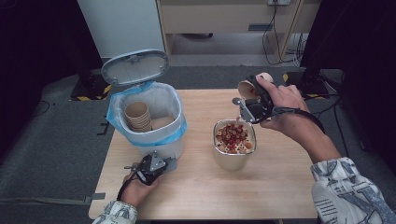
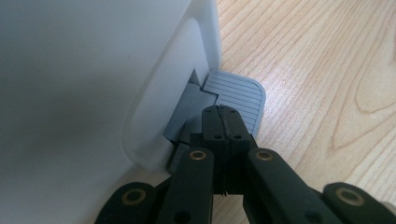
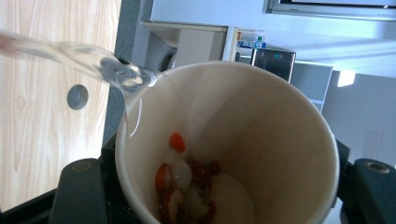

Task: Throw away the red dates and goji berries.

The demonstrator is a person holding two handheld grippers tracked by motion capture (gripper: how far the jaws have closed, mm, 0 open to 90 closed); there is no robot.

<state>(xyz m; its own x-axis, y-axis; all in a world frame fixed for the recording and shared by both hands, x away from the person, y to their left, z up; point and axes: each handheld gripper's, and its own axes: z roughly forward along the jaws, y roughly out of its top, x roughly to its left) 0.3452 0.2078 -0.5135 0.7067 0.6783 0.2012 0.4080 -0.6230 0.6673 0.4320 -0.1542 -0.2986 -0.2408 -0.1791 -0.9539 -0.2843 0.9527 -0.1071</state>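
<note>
High view: one pale wooden table [image 1: 196, 196], standing on grey carpet, with dark stands at either side and a light wood cabinet with trailing cables at the far wall. Item, left: white pedal bin [image 1: 154, 140] with blue liner [image 1: 116, 122], lid [image 1: 135, 66] raised, a stack of brown paper cups [image 1: 137, 115] inside. Item, centre-right: metal container [image 1: 235, 140] holding red and pale food pieces. Item, right hand: right gripper [image 1: 252, 103], raised above and just behind the container, clamped around a paper cup [image 1: 249, 88] tipped on its side toward the container. Right gripper view: the cup [image 3: 261, 140] sits between the two jaws, red and white pieces clinging near its bottom, clear liquid streaming off its rim. Left gripper view: left gripper [image 2: 224, 123], jaws closed together on nothing, tips pressing the grey ribbed pedal [image 2: 238, 100] at the foot of the bin wall [image 2: 93, 84]; this appears to be what holds the lid up. Step in hand, as judged: emptying the cup's contents into the container. Next move, as judged: tilt further until the stuck pieces fall, then carry the cup across to the open bin and let go, pedal held down throughout.
</note>
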